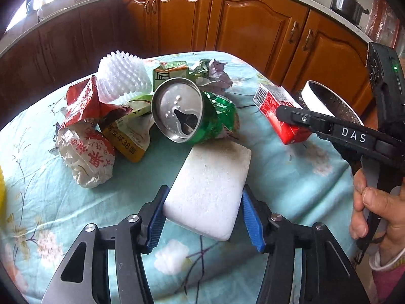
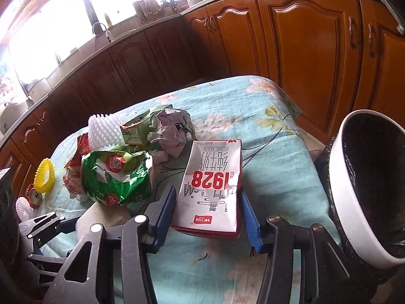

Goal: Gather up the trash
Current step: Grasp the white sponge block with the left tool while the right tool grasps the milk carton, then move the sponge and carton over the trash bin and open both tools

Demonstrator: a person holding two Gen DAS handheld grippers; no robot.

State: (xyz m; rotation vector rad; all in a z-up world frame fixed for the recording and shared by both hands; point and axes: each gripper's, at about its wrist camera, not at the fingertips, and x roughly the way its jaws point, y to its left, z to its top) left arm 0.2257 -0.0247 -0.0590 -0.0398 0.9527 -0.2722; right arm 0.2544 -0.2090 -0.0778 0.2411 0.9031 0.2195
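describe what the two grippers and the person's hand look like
Both grippers are black metal linkages with silver rivets and ribbed blue finger pads: the left gripper, the right gripper. The right one's side reads DAS in white; its body shows a green light. The hand has a pink sleeve with a pale cuff.

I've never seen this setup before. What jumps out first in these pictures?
Two hand-held grippers each close on one piece of trash on the flowered tablecloth: the left gripper around a white foam block, the right gripper around a red and white milk carton. Behind them lies a crushed green can amid crumpled wrappers.
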